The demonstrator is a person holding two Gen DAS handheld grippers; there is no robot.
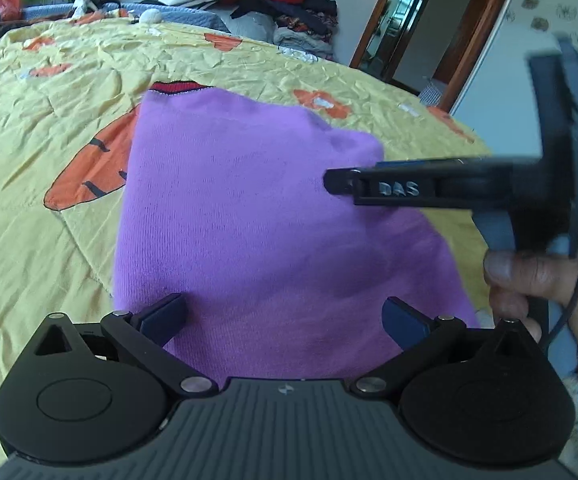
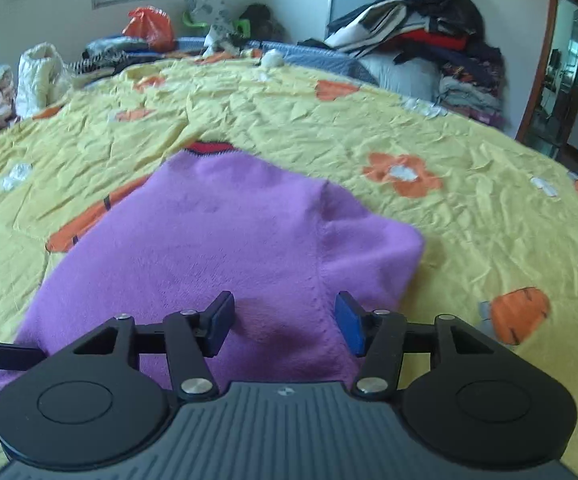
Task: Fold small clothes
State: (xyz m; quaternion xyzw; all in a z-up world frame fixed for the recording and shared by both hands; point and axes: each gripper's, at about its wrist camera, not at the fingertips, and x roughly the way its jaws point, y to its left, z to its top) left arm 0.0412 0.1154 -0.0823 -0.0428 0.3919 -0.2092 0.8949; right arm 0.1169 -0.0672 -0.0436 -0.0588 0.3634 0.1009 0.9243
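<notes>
Left gripper [image 1: 285,316]: jaws spread wide, nothing between them, hovering over the near edge of the purple sweater [image 1: 249,220], which lies partly folded on the yellow quilt [image 1: 29,208] of the bed, red collar [image 1: 179,88] at the far end. Right gripper [image 2: 285,322]: jaws parted, holding nothing, above the sweater's near right part by the folded-in sleeve [image 2: 369,248]. Far right beyond the bed, a heap of clothes [image 2: 429,28].
</notes>
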